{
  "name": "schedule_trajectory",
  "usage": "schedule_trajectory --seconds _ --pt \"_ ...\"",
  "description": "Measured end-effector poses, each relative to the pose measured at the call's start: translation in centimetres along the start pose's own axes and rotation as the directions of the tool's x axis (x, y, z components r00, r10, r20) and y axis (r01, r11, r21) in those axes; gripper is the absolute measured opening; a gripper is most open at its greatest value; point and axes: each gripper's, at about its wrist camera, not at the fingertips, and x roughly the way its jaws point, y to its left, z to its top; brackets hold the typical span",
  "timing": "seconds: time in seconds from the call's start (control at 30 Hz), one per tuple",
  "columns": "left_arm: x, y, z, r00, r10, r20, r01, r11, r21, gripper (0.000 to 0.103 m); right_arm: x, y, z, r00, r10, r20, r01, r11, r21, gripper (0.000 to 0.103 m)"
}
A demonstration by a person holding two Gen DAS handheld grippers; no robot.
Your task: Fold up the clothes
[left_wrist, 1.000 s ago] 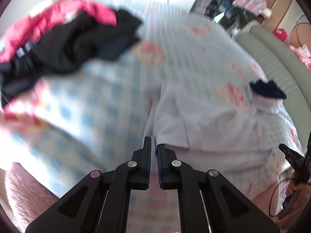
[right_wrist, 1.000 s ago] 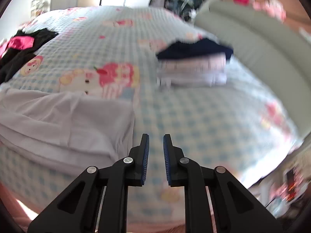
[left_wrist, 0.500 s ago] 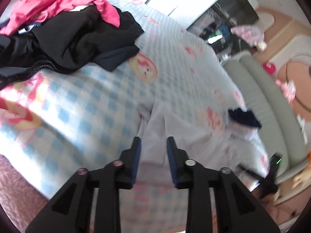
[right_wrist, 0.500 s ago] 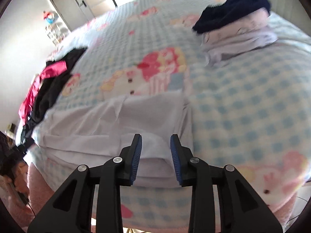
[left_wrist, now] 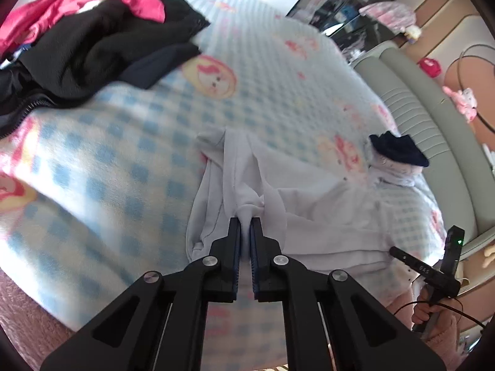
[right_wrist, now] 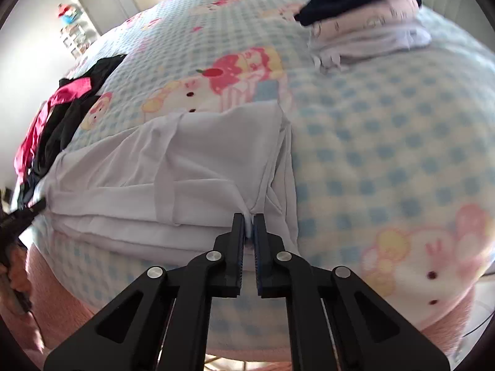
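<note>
A pale lilac-white garment (left_wrist: 309,204) (right_wrist: 198,154) lies partly folded near the front edge of a bed with a blue-checked cartoon cover (left_wrist: 130,160) (right_wrist: 371,142). My left gripper (left_wrist: 245,220) is shut on a bunched pinch of the garment's cloth at its left end. My right gripper (right_wrist: 248,216) is shut on a pinch of the same garment near its right corner. In the left wrist view the other gripper's body (left_wrist: 433,272) and the hand holding it show at the far right.
A heap of black and pink clothes (left_wrist: 92,31) (right_wrist: 58,117) lies at the bed's far left. A stack of folded clothes topped by a navy piece (left_wrist: 397,157) (right_wrist: 365,9) sits toward the right. A grey-green padded headboard (left_wrist: 433,130) borders the bed.
Both grippers opened over the white garment half a second ago, then came down and closed on its cloth. Before that, both hovered above the bed, the left shut and the right slightly open.
</note>
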Motion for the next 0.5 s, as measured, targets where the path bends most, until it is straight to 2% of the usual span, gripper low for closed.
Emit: schedule_trajectory --seconds 0.13,0.3,0.37,0.43,0.5 --pt "-0.4 1.0 -0.7 1.0 0.013 -0.017 -0.013 1.0 -0.017 0.004 0.2 -0.4 -0.8 0.999 -0.028 -0.026 0.028 1.0 -0.015 0.004" --pt "0.6 2.2 -2.0 0.995 0.061 -0.082 -0.065 0.997 -0.042 0.005 0.4 -0.8 -1.9 0.996 -0.063 -0.056 0.062 0.998 -0.015 0.004" --pt "-0.1 2.0 -1.7 0.997 0.047 -0.06 -0.05 0.998 -0.044 0.005 -0.3 -1.2 -1.8 0.998 -0.042 -0.051 0.042 0.999 -0.005 0.005" --pt "-1.3 0.9 -0.9 1.0 0.028 0.001 -0.028 1.0 -0.005 0.005 -1.4 -1.7 -1.2 1.0 0.004 -0.016 -0.004 1.0 0.021 0.007" --pt "-2.0 -0.7 0.1 0.998 -0.01 0.054 0.008 0.999 0.045 0.006 -2.3 -2.3 -0.4 0.999 0.042 0.024 -0.043 0.998 0.048 0.015"
